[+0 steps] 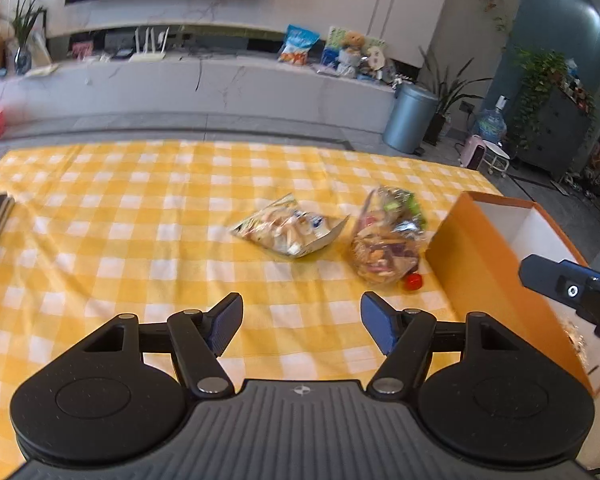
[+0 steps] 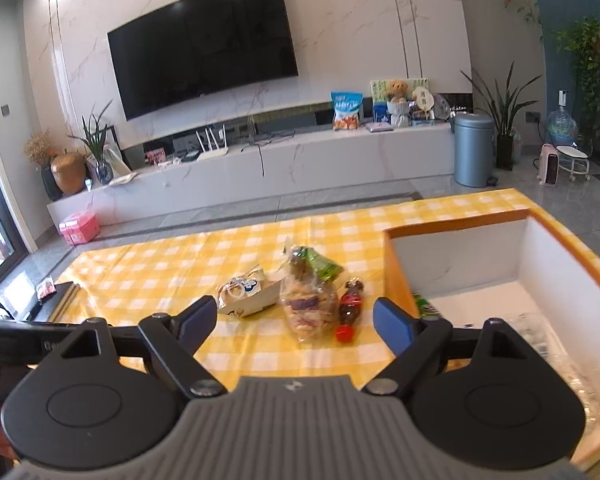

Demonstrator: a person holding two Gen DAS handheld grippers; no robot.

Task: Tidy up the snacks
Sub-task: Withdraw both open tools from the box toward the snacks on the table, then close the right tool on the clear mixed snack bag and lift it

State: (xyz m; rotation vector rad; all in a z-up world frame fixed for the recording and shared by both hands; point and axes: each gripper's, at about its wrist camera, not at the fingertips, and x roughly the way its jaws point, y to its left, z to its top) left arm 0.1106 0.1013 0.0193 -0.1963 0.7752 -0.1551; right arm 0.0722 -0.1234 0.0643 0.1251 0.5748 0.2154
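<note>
Both claws wide apart rn, nothing between the pads. My left gripper (image 1: pixel 302 322) and right gripper (image 2: pixel 294 324) have ribbed blue pads on matte black arms.

Snacks are mid-table w/ crinkly plastic: a flat chip bag (image 1: pixel 290 232), a lumpy clear bag of mixed snacks (image 1: pixel 388 240), and a tiny cola bottle (image 2: pixel 350 308) w/ a red cap lying just beside it.

The orange box (image 2: pixel 456 230), white inside, sits at the table's right edge w/ some stuff already in it.

The table has a yellow-white checked cloth (image 1: pixel 140 220), soft and a bit wrinkled. Behind: marble-look wall, big TV (image 2: pixel 204 44), long white console, round metal bin (image 2: pixel 473 148).
</note>
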